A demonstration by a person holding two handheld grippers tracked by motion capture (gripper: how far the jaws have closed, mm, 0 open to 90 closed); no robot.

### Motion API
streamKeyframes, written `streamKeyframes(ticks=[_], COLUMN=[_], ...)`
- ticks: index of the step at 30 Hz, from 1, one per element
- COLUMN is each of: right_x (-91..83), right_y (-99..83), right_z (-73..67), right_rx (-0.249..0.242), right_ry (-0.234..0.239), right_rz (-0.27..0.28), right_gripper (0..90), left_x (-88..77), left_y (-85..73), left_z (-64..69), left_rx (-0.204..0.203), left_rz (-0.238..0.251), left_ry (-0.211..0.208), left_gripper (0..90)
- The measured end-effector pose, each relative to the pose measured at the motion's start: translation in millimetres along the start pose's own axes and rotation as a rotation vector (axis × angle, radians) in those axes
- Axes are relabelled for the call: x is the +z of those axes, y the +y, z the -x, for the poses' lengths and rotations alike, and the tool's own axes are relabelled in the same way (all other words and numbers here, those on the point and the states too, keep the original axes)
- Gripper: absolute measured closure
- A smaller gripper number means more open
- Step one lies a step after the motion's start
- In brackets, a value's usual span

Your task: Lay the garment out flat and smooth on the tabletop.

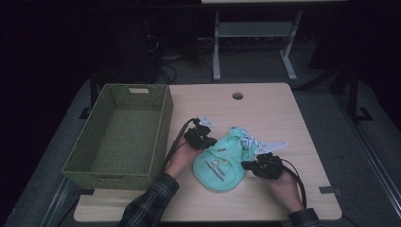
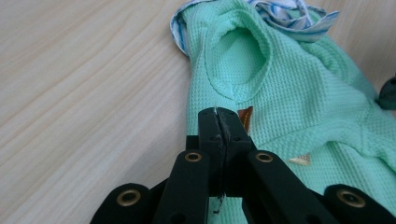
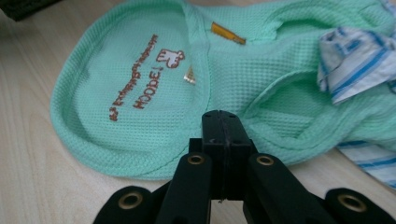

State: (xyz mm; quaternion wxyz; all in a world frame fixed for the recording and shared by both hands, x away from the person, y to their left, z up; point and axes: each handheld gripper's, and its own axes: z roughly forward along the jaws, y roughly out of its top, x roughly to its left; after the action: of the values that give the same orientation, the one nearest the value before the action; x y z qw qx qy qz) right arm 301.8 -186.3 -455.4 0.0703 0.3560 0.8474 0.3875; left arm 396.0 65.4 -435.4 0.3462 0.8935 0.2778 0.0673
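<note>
Now the little green shirt lies flat on the table between the two grippers, left gripper and right gripper both closed tight at its edges, holding nothing.

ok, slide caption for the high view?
Both grippers, left and right, shut at a mint garment beside a green basket.

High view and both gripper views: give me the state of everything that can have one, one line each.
Green garment: lying crumpled on the table, printed side up, outside the basket.
Striped cloth: bunched at the garment's far end.
Basket: upright, nothing in it.
Left gripper: jaws shut, at the garment's edge; a pinch of fabric can't be told.
Right gripper: jaws shut, at the garment's edge; likewise.
</note>
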Motion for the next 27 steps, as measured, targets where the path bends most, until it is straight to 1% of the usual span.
streamKeyframes(ticks=[1,2,4,5,6,8,10,12,13,15,16,17,19,22,23,27], right_x=[1.4,3.1,5.8,6.8,7.8,9.5,8.1,7.5,7.3,6.2,5.2,4.1,1.9,-0.5,-1.2,-3.6], right_y=[-0.2,-0.8,-2.5,-3.8,-5.1,-7.5,-9.0,-9.1,-9.0,-9.1,-9.6,-10.0,-11.0,-12.4,-13.1,-12.9], right_z=[-0.5,-1.2,-2.4,-3.0,-3.5,-4.0,-3.6,-3.0,-2.2,-1.3,0.3,1.5,5.3,11.3,13.4,20.4], right_rx=[-0.002,0.0,-0.003,-0.011,-0.01,-0.016,-0.011,-0.014,-0.025,-0.024,-0.025,-0.017,-0.009,0.002,0.011,0.014], right_ry=[0.003,0.003,0.004,-0.001,-0.006,-0.013,-0.011,-0.018,-0.024,-0.034,-0.044,-0.05,-0.06,-0.07,-0.073,-0.096], right_rz=[-0.008,-0.015,-0.031,-0.045,-0.047,-0.069,-0.067,-0.071,-0.071,-0.074,-0.073,-0.076,-0.077,-0.073,-0.069,-0.074], right_gripper=[89.7,89.7,89.7,89.8,89.8,89.8,89.8,89.8,89.8,89.8,89.8,89.8,89.8,89.8,89.8,89.8], left_x=[3.4,7.0,12.8,14.7,16.2,19.6,21.0,20.2,19.9,17.4,15.6,14.6,10.8,6.0,4.7,-0.1], left_y=[-0.8,-1.9,-4.2,-5.1,-5.9,-7.8,-9.4,-10.0,-10.4,-12.2,-13.0,-14.6,-17.8,-22.8,-24.6,-32.0], left_z=[0.4,-0.1,-0.2,-0.1,0.1,0.2,0.4,1.6,2.6,5.6,7.0,9.9,14.3,22.9,26.4,38.7], left_rx=[-0.005,0.004,0.007,0.01,0.012,0.02,0.023,0.022,0.022,0.029,0.04,0.036,0.055,0.067,0.067,0.064], left_rz=[-0.005,-0.018,-0.036,-0.043,-0.05,-0.065,-0.074,-0.078,-0.077,-0.091,-0.104,-0.102,-0.117,-0.131,-0.133,-0.129], left_ry=[-0.001,0.0,0.004,0.003,0.004,0.014,0.019,0.015,0.015,0.007,0.003,0.0,-0.012,-0.031,-0.037,-0.075], left_gripper=[88.6,88.6,88.7,88.7,88.7,88.7,88.8,89.2,89.2,89.2,89.2,89.2,89.2,89.2,89.2,89.2])
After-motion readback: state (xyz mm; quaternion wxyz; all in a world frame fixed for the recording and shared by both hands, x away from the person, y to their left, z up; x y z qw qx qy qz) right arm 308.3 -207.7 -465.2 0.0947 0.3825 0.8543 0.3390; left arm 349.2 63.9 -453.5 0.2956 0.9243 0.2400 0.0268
